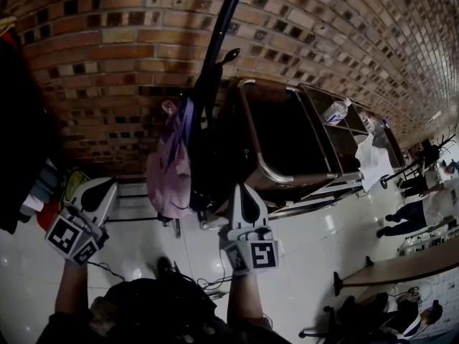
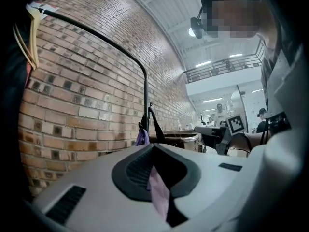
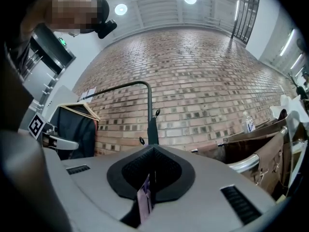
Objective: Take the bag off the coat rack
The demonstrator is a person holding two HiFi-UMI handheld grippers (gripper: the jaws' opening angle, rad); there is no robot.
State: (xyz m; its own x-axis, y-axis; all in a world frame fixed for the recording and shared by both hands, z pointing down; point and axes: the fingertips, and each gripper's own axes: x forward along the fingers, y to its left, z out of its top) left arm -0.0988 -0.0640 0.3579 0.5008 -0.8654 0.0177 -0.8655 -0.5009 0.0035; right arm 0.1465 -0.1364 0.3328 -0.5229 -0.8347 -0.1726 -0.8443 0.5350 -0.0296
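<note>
While the bag (image 1: 170, 165) hangs on the rack (image 1: 217, 49) at twelve o'clock, left gripper (image 1: 105, 185) and right gripper (image 1: 243, 189) are both closed, empty and short of it. Nothing is done yet: reaching, gripping and lifting off all lie ahead.

Open hall — brick wall (image 1: 107, 56), mezzanine (image 2: 222, 69).

A dark cart (image 1: 287, 142) carrying a bottle (image 1: 335, 111) stands against the brick wall (image 1: 107, 56).
</note>
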